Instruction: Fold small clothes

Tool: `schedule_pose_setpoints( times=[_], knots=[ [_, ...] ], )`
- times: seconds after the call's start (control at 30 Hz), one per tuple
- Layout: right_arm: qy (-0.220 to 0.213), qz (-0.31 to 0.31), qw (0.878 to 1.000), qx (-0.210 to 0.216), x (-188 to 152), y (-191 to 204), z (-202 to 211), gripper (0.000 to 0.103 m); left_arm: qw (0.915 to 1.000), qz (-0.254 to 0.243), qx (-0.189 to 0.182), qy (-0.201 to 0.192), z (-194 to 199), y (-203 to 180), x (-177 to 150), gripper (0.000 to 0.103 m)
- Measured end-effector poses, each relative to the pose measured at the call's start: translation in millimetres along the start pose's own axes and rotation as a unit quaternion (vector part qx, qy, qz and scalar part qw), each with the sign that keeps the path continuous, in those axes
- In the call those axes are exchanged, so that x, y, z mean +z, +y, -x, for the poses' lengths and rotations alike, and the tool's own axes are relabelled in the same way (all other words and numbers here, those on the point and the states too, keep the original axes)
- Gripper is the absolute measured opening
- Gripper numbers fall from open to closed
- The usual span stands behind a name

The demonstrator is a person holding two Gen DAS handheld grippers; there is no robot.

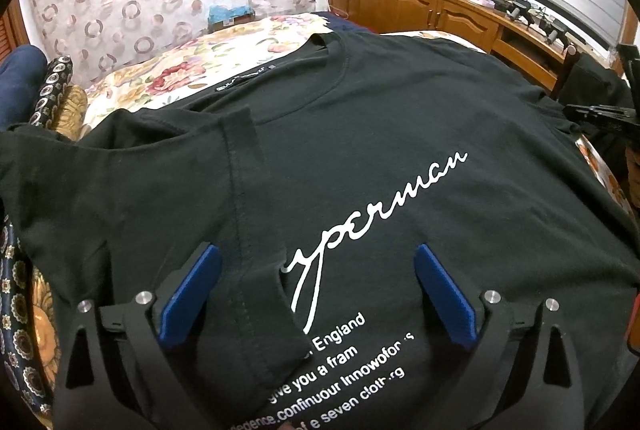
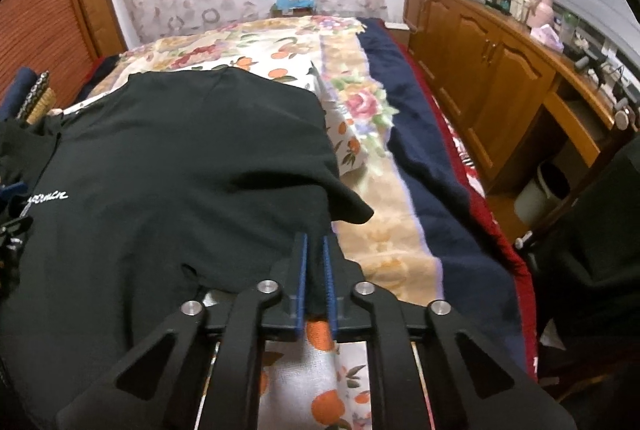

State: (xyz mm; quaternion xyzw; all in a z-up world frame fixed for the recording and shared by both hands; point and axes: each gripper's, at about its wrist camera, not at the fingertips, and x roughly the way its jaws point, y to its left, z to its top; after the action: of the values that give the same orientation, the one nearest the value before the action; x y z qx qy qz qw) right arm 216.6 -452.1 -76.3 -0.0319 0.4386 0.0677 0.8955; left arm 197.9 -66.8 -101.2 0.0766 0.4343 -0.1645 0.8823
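The left gripper point(image 1: 316, 294) hovers with blue ribbed pads spread wide, holding nothing, over a folded-in sleeve point(image 1: 256, 238). The right gripper point(image 2: 315, 278) pinches the soft black T-shirt point(image 2: 168, 158) at its edge. The shirt lies on a floral bedspread point(image 2: 384, 238).

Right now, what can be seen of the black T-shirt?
The T-shirt is black, soft knit, with a round ribbed collar and white lettering on the chest. It lies front up on a floral bedspread, collar away from the cameras. Its left sleeve is folded in over the lettering. The left tongs stand open above it; the right tongs are shut on its right edge.
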Motion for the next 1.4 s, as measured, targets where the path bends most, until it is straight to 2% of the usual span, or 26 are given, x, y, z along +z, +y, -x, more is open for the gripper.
schedule_pose_setpoints(
  times=[0.27, 0.5, 0.67, 0.83, 1.0, 1.07, 1.13, 1.2, 1.23, 1.27, 1.4],
  knots=[
    [-0.064, 0.005, 0.998, 0.019, 21, 17, 28, 0.0, 0.9999, 0.014, 0.006, 0.001, 0, 3, 1, 0.101],
    [-0.089, 0.023, 0.994, 0.065, 38, 46, 42, 0.0, 0.9985, 0.027, -0.004, -0.047, 25, 7, 4, 0.101],
    [-0.076, 0.042, 0.99, 0.113, 32, 79, 37, 0.0, 0.9967, 0.039, -0.018, -0.068, 38, 13, 9, 0.101],
    [-0.03, 0.069, 0.984, 0.159, 12, 120, 16, 0.0, 0.9954, 0.044, -0.041, -0.075, 42, 15, 11, 0.101],
    [-0.01, 0.08, 0.983, 0.165, 2, 135, 9, 0.0, 0.9953, 0.036, -0.042, -0.08, 47, 10, 14, 0.101],
    [-0.012, 0.08, 0.985, 0.15, 4, 132, 12, 0.008, 0.9947, 0.035, -0.045, -0.085, 51, 8, 15, 0.101],
    [-0.018, 0.075, 0.987, 0.141, 7, 125, 18, 0.011, 0.9942, 0.034, -0.049, -0.089, 54, 7, 15, 0.101],
    [-0.029, 0.069, 0.99, 0.12, 13, 114, 25, 0.025, 0.9937, 0.034, -0.052, -0.093, 57, 7, 17, 0.101],
    [-0.033, 0.067, 0.991, 0.112, 15, 110, 27, 0.034, 0.9935, 0.034, -0.051, -0.095, 58, 6, 16, 0.101],
    [-0.039, 0.063, 0.992, 0.1, 18, 102, 29, 0.039, 0.9934, 0.034, -0.052, -0.096, 59, 6, 17, 0.101],
    [-0.045, 0.053, 0.996, 0.053, 25, 80, 28, 0.044, 0.9934, 0.033, -0.051, -0.097, 58, 2, 17, 0.101]
  ],
)
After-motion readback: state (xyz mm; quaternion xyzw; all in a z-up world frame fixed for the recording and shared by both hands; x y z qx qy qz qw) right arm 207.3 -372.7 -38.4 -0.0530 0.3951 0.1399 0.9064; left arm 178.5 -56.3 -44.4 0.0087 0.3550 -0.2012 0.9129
